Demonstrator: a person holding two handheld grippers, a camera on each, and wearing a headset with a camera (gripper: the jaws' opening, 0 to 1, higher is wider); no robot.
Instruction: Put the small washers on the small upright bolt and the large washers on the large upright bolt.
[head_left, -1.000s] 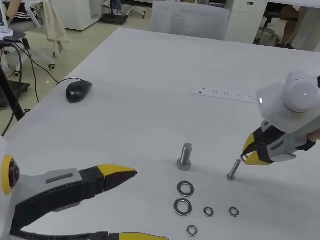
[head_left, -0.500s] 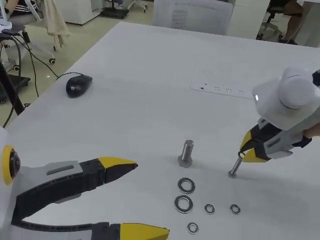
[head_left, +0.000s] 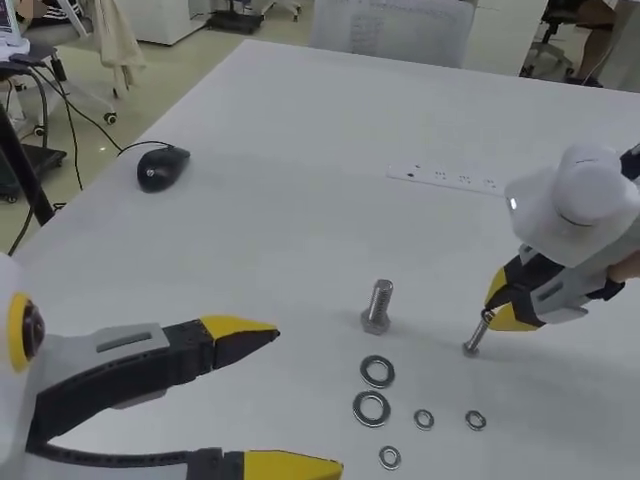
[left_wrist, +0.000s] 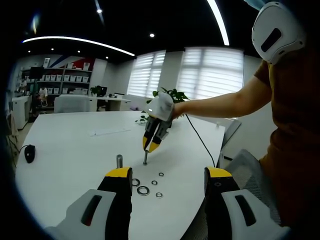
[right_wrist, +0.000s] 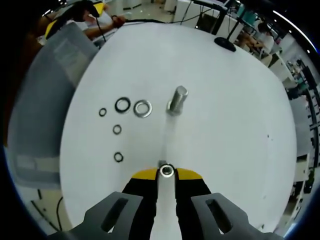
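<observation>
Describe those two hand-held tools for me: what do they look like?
Both match: the left gripper and right gripper have pale grey plastic bodies and black jaws with yellow tips. A white dome with a small lit lamp tops the right one. The person wears a brown short-sleeved shirt.

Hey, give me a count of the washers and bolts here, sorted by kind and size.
large washers: 2
small washers: 4, counting the small washer in the right hand-held gripper
bolts: 2
Total: 8
</observation>
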